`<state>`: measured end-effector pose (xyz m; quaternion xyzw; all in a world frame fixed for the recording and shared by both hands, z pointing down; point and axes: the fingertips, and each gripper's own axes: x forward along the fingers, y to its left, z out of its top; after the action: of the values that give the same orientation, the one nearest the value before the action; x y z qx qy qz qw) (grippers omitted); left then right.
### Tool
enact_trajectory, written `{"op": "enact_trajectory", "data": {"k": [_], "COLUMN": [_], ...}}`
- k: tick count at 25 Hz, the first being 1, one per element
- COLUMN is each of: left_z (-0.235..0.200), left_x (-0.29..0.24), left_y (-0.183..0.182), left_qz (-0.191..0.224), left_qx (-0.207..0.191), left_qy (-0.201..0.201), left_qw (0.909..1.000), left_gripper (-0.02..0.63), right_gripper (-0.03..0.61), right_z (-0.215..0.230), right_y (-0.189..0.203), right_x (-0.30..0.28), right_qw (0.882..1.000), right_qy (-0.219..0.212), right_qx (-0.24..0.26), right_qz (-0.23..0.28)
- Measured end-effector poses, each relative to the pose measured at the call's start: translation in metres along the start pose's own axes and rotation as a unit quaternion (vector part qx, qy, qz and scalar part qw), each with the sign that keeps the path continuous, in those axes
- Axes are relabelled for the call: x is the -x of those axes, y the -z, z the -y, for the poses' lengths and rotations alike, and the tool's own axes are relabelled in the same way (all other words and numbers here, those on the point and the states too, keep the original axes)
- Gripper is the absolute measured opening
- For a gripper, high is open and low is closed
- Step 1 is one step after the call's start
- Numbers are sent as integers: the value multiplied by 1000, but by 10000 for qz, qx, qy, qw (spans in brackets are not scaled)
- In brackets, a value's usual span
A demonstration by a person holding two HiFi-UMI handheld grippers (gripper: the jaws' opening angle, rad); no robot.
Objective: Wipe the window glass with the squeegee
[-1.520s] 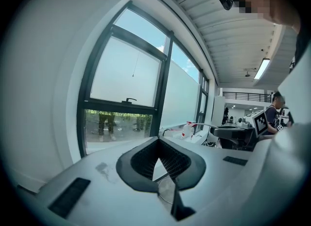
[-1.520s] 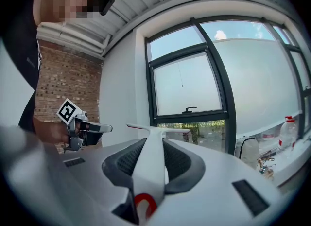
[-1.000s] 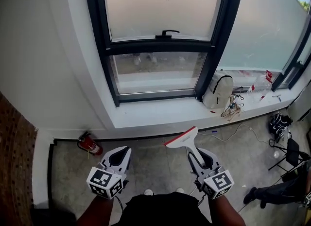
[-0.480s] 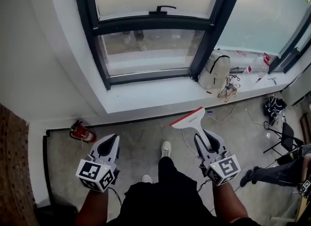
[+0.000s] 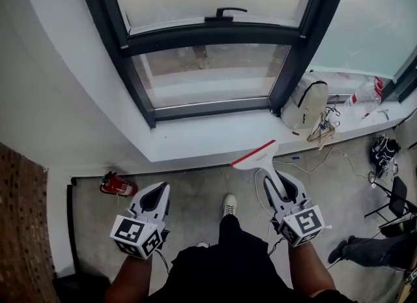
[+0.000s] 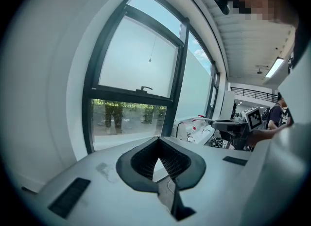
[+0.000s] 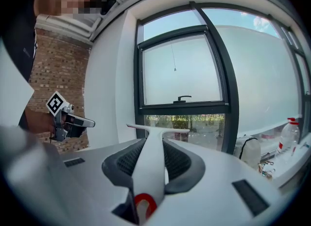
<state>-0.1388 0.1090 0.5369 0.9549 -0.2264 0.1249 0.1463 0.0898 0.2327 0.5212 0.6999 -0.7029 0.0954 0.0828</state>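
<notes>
The right gripper (image 5: 277, 181) was clamped on the handle of the squeegee (image 5: 255, 156). Its red-edged blade stuck out beyond the jaws toward the far window glass (image 5: 208, 77), not touching it. To its left, the left gripper (image 5: 155, 197) had its jaws closed on nothing.

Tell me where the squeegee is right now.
In the head view the squeegee is at lower right, clamped by its handle in the right gripper, blade pointing toward the sill.
</notes>
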Motion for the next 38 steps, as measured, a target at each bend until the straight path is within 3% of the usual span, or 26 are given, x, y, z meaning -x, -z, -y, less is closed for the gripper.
{"op": "enact_trajectory", "data": {"k": [5, 15, 23, 28, 31, 34, 38], "left_z": [-7, -8, -23, -45, -63, -87, -120], "left_x": [-70, -166, -176, -175, -176, -183, -188], "left_y": [-45, -99, -115, -118, -124, -140, -170], "left_qz": [196, 110, 73, 112, 220, 378, 649], "left_qx": [406, 108, -283, -279, -255, -232, -308], "left_qy": [-48, -413, -747, -846, -792, -708, -610], "left_qw": [9990, 9990, 9968, 9960, 9963, 9965, 9955], "left_gripper": [0, 0, 0, 0, 0, 0, 0], "right_gripper": [87, 87, 87, 87, 87, 87, 87], "right_z": [52, 136, 143, 130, 114, 98, 73], "right_y": [-18, -56, -74, -78, -90, -121, -168], "right_x": [-51, -124, -161, -191, -209, -231, -263], "right_qw": [9995, 9962, 9923, 9905, 9880, 9791, 9525], "right_qy": [-313, -808, -1120, -1253, -1300, -1322, -1276], "right_qx": [-32, -54, 276, 369, 707, 1324, 2567], "right_qz": [74, 310, 454, 435, 451, 801, 1029]}}
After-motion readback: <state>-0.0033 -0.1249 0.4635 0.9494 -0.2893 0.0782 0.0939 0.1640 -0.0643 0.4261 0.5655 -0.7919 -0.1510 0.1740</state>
